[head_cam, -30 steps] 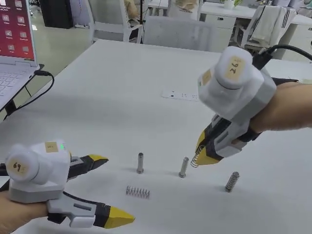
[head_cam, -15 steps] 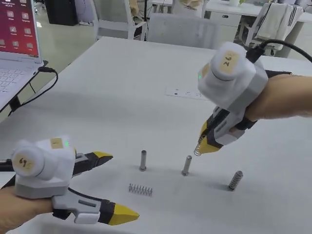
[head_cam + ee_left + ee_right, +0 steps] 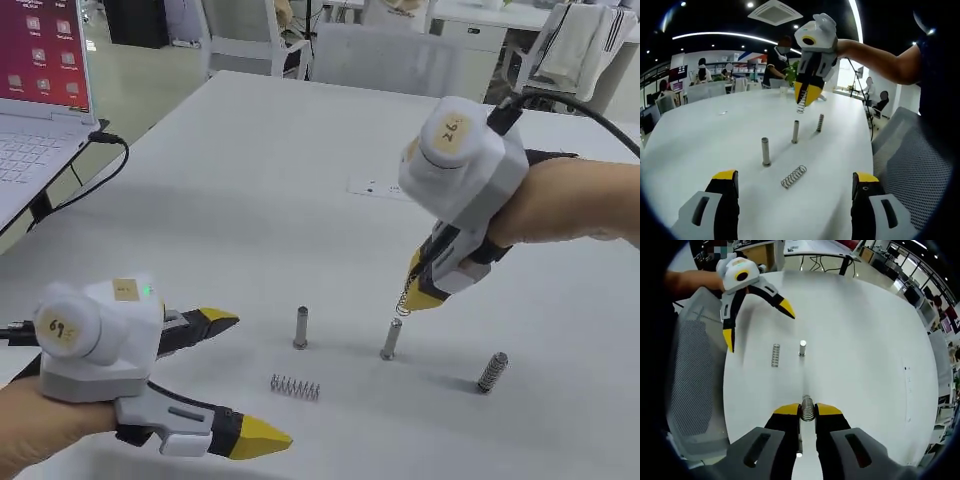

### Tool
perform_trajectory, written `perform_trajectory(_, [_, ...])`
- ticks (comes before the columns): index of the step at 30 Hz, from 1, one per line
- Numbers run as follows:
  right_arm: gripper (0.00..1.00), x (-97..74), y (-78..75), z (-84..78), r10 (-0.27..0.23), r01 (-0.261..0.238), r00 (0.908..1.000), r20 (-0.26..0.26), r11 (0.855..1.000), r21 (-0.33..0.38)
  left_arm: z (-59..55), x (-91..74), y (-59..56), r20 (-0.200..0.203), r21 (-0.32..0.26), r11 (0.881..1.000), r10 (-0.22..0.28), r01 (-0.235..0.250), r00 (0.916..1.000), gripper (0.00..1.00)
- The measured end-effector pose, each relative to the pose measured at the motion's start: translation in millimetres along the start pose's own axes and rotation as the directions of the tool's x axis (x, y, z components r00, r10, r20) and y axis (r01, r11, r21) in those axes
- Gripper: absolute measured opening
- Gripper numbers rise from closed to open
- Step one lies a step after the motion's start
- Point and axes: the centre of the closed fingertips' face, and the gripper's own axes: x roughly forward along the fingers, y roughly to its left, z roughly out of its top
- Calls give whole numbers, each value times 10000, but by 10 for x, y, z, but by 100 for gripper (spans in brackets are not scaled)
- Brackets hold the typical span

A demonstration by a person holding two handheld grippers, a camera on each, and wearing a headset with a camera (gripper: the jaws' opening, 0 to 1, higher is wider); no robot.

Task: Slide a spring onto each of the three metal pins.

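Right gripper point(image 3: 420, 293) pinches spring point(image 3: 404, 299), near-upright; middle pin point(image 3: 390, 340) sits just below at 7 o'clock, probably not touching.

Three short metal pins stand upright in a row. The left pin point(image 3: 301, 328) and the middle pin point(image 3: 390, 339) are bare. The one at the right end is sleeved by a fitted spring point(image 3: 491, 372). A loose spring point(image 3: 295, 387) lies on its side just in front of the left pin. A held spring point(image 3: 404, 298), pinched in the right gripper point(image 3: 418, 298), hangs tilted just above the middle pin's top.
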Motion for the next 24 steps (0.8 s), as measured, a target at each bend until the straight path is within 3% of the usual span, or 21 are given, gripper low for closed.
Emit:
perform_trajectory(8, [9, 124, -59, -54, 89, -87, 9999, -130, 9998, 157, 0, -3, -5, -22, 5, 10000, -22, 22, 10000, 91])
perform_trajectory(24, [9, 212, -49, -73, 236, -230, 9995, -196, 9993, 305, -30, -22, -7, -124, -52, 9999, -97, 97, 9999, 89])
